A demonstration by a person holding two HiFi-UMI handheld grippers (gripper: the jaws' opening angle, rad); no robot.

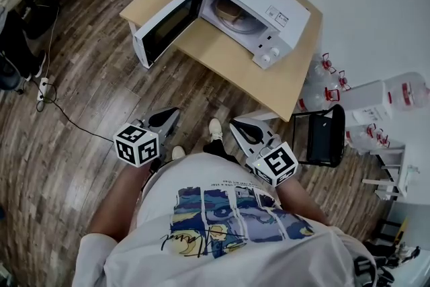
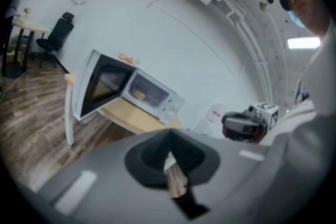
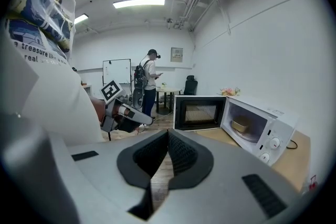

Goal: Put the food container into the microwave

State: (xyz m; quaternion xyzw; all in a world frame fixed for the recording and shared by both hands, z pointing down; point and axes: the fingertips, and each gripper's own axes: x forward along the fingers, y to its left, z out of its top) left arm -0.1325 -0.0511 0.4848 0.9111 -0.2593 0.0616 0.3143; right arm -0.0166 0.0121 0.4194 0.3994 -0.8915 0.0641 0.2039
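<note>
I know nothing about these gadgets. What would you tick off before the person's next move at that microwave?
1. Food container inside the microwave: ok.
2. Door wide open, nothing in its swing: ok.
3. Left gripper empty, jaws together: ok.
4. Right gripper empty, jaws together: ok.
5. Grippers close enough to push the door: not ok; both are held near the body, back from the table.
6. Container set deep enough for the door to shut: cannot tell.
</note>
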